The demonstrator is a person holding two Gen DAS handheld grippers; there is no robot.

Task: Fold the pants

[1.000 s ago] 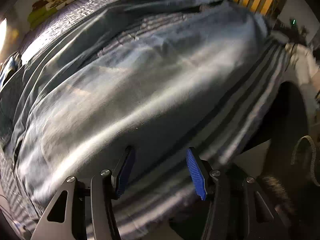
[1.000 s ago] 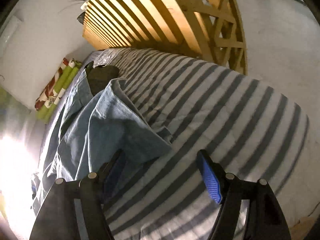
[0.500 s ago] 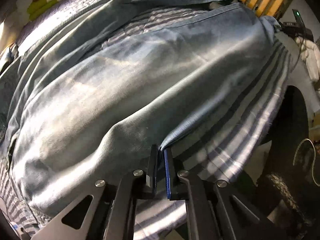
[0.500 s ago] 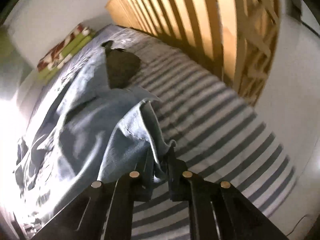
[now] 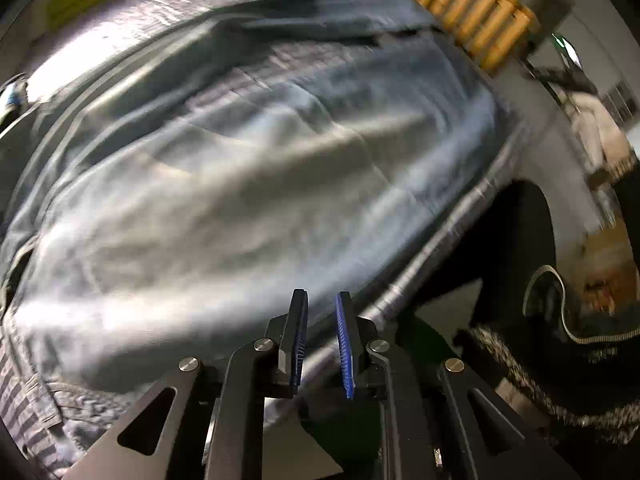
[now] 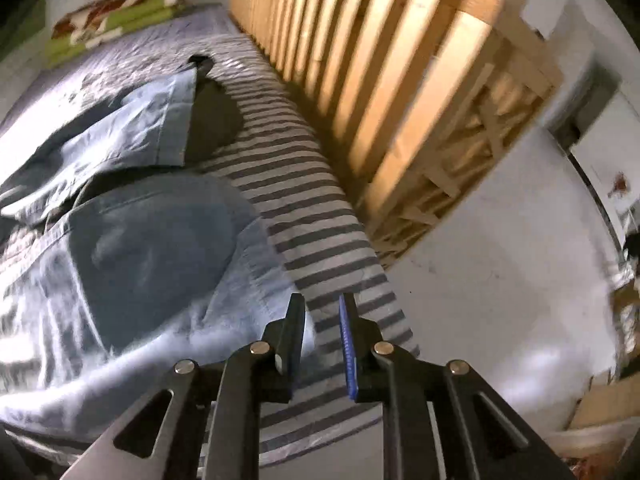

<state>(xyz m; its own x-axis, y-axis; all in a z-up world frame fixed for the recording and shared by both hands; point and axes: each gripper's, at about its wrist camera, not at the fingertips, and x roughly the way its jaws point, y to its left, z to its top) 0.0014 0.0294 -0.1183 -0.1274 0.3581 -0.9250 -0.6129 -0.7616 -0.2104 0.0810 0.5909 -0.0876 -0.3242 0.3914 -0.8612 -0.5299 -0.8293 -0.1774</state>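
Light blue jeans (image 5: 240,200) lie spread over a bed with a grey-and-white striped sheet (image 6: 320,216). In the right wrist view one leg (image 6: 160,260) lies flat by the bed's edge and the other leg (image 6: 132,132) lies farther back. My left gripper (image 5: 320,296) hovers over the near edge of the denim, its jaws a little apart and nothing between them. My right gripper (image 6: 320,300) is also narrowly open. It sits just past the leg's hem, with only the striped sheet showing in the gap.
A slatted wooden frame (image 6: 380,80) runs along the bed's far side. A folded green and red blanket (image 6: 112,20) lies at the head. A dark garment (image 6: 212,120) rests by the far leg. Bare floor (image 6: 500,260) lies right of the bed, dark shapes (image 5: 520,260) beside its edge.
Both grippers were open a second ago, closed on the denim's edge half a second ago, and now stand slightly open. The fabric lies flatter, and the right gripper has drawn back toward the bed's edge.
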